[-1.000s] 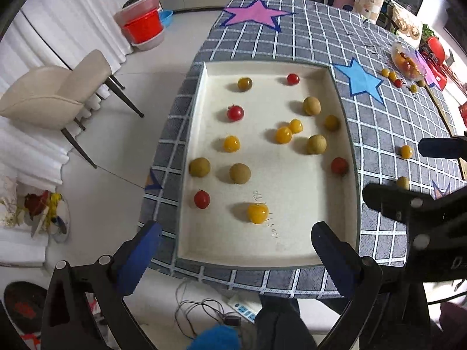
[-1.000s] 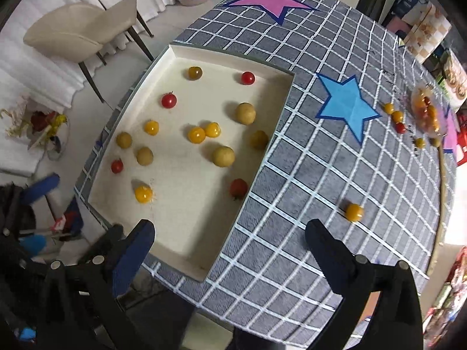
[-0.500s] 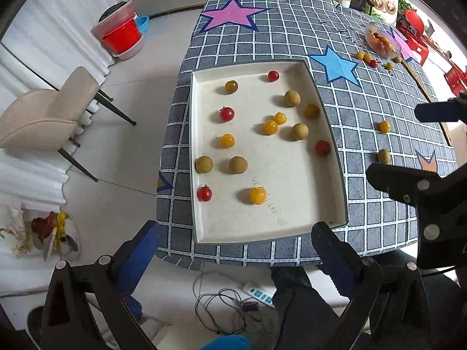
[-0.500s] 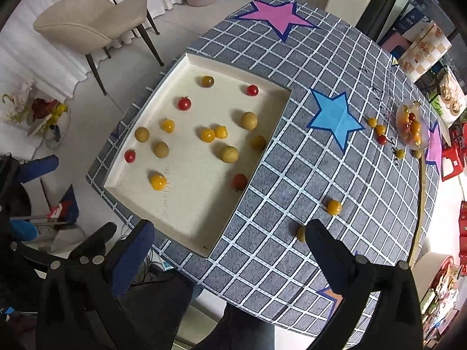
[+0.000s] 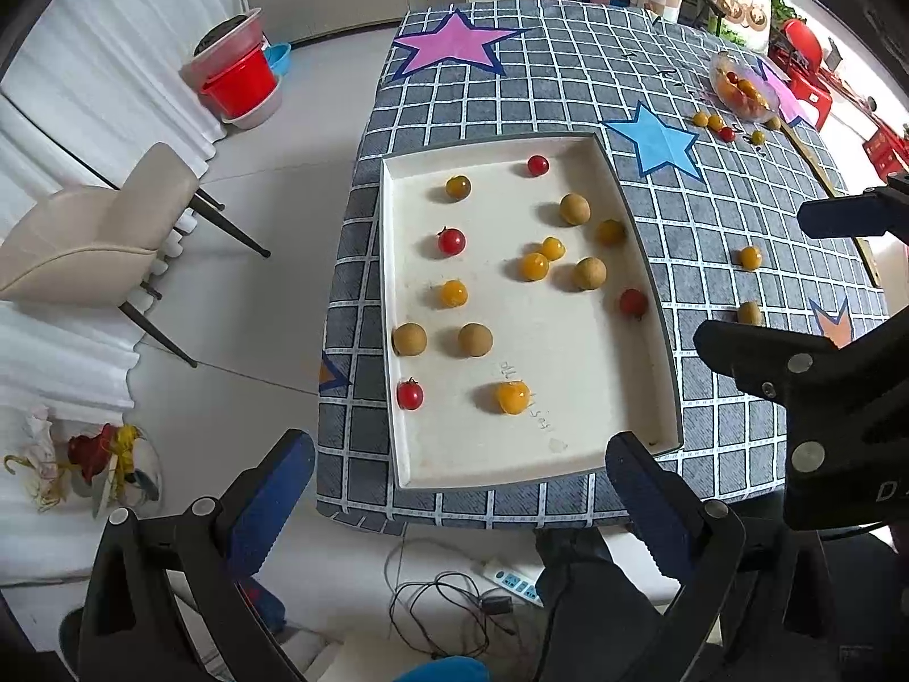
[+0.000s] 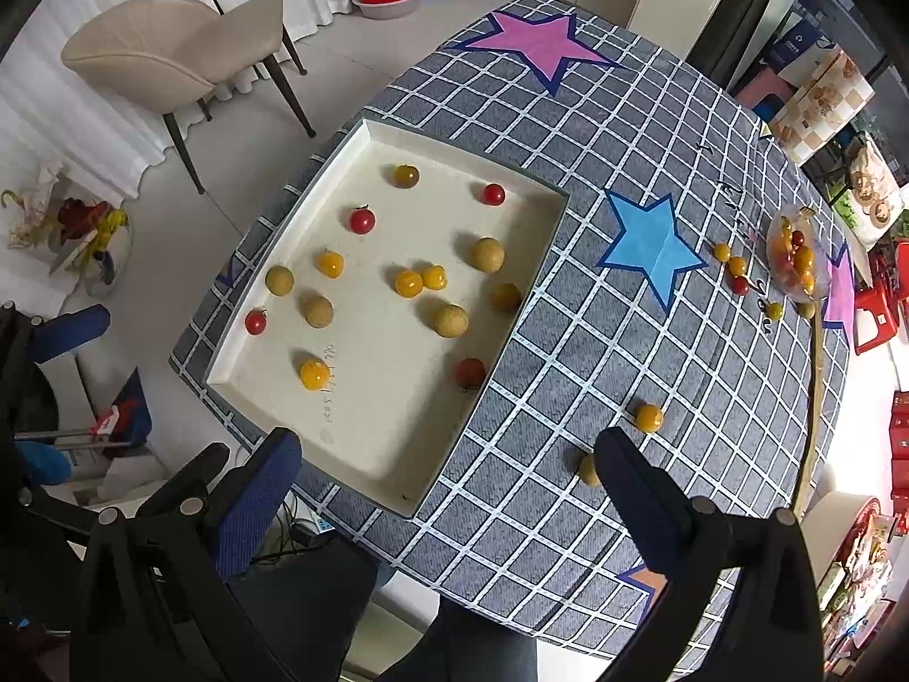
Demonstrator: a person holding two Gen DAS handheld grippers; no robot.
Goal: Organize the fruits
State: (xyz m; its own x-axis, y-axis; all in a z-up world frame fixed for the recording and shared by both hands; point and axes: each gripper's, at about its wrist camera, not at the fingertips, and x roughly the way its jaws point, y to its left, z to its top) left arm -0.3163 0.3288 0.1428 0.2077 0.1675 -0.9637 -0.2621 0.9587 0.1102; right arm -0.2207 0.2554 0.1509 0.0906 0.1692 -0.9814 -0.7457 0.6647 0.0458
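A cream tray (image 5: 568, 454) (image 6: 272, 392) lies on the grey checked tablecloth and holds several red and yellow cherry tomatoes and tan round fruits. On the cloth to its right sit a yellow tomato (image 5: 750, 257) (image 6: 648, 418) and a tan fruit (image 5: 749, 312) (image 6: 588, 469). More small fruits (image 6: 733, 266) lie by a clear bag of tomatoes (image 5: 741, 92) (image 6: 795, 261) at the far right. My left gripper (image 5: 454, 489) hangs open, high above the table's near edge. My right gripper (image 6: 449, 483) is open too, above the near right part of the table, empty.
A beige chair (image 5: 96, 227) (image 6: 176, 51) stands on the floor to the left. Red and clear tubs (image 5: 241, 79) sit at the back left. A power strip and cables (image 5: 483, 591) lie on the floor below the table edge. A person's legs show beneath.
Both grippers have risen and pulled back from the table, so the tray and fruits look smaller and more floor shows. Nothing on the table has moved.
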